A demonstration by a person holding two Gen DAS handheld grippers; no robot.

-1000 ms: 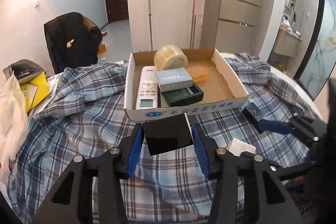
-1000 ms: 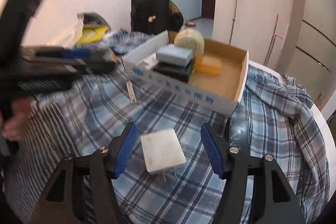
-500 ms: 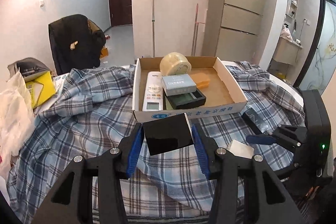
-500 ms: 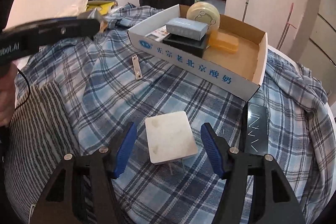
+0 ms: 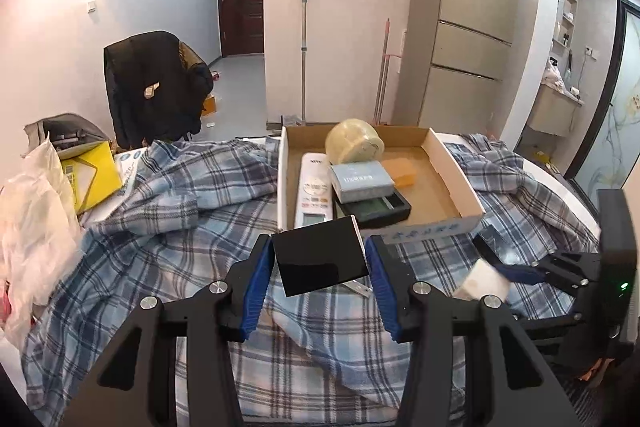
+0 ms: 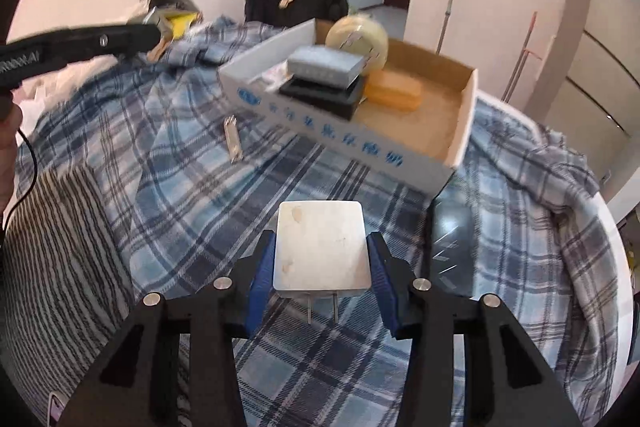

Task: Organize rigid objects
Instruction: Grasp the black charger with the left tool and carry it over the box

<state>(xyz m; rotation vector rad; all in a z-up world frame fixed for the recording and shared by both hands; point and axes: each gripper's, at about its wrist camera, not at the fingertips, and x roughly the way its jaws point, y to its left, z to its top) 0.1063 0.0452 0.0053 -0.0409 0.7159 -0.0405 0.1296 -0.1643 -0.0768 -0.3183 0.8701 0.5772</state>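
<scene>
My left gripper [image 5: 320, 259] is shut on a black box [image 5: 320, 257] and holds it above the plaid cloth, just in front of the cardboard box [image 5: 452, 171]. My right gripper [image 6: 320, 259] is shut on a white plug adapter [image 6: 320, 245] with two prongs, lifted off the cloth. The adapter also shows in the left wrist view [image 5: 486, 277]. The cardboard box [image 6: 460, 143] holds a remote [image 5: 314, 189], a grey box [image 5: 360, 179] on a black tray [image 5: 380, 207], an orange block [image 6: 394, 91] and a tape roll [image 6: 358, 41].
A metal nail clipper [image 6: 233, 139] and a dark flat phone-like slab [image 6: 454, 247] lie on the plaid cloth [image 6: 160, 131]. A white plastic bag [image 5: 32, 223] and yellow box [image 5: 90, 177] sit at the left. A chair with a black jacket [image 5: 152, 87] stands behind.
My right gripper has closed on the white adapter and lifted it off the cloth. My left gripper has pulled back and risen a little with the black box.
</scene>
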